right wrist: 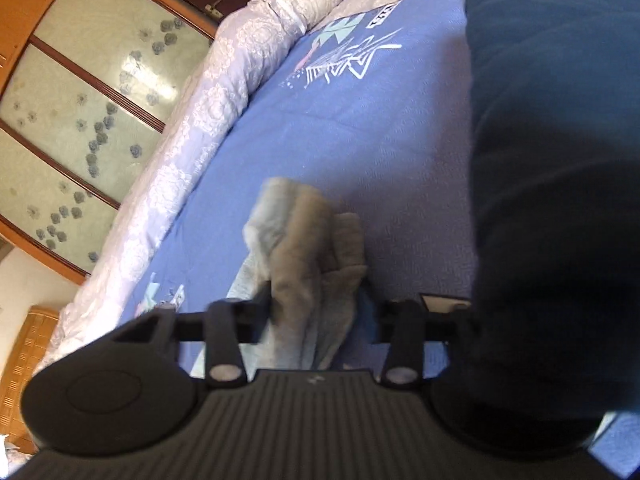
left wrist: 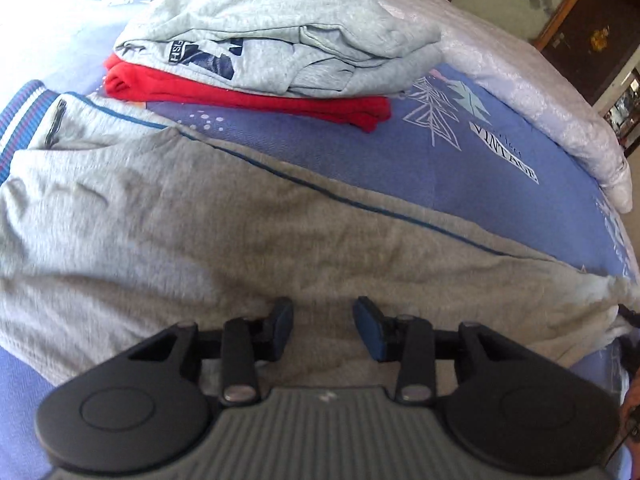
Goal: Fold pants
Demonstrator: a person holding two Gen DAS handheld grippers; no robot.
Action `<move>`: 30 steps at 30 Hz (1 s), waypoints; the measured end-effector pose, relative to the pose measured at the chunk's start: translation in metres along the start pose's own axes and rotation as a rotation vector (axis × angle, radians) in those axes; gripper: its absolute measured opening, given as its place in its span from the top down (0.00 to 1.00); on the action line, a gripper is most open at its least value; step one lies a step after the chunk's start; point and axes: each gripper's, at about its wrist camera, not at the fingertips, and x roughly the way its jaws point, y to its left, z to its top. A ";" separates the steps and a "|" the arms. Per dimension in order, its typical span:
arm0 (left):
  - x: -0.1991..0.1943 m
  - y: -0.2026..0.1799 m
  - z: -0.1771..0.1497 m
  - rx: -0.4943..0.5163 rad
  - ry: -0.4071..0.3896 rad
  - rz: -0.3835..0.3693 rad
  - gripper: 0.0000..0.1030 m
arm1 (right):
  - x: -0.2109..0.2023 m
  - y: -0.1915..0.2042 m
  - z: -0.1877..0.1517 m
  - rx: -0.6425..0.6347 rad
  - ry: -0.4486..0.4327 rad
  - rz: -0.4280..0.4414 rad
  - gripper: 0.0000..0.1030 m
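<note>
Grey pants with a thin blue side stripe lie flat across the blue bed sheet; their striped blue waistband is at the far left. My left gripper is open and empty, hovering just above the middle of the pants. My right gripper is shut on a bunched grey end of the pants and holds it above the sheet. A dark blue shape close to the lens hides the right part of that view.
A folded grey garment lies on a folded red one at the back of the bed. A rolled pale quilt runs along the bed's far edge. A wardrobe with frosted floral panels stands beyond it.
</note>
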 end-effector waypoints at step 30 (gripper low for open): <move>-0.055 0.017 0.003 -0.171 -0.045 -0.267 0.54 | -0.031 0.226 -0.304 -1.251 0.339 0.320 0.56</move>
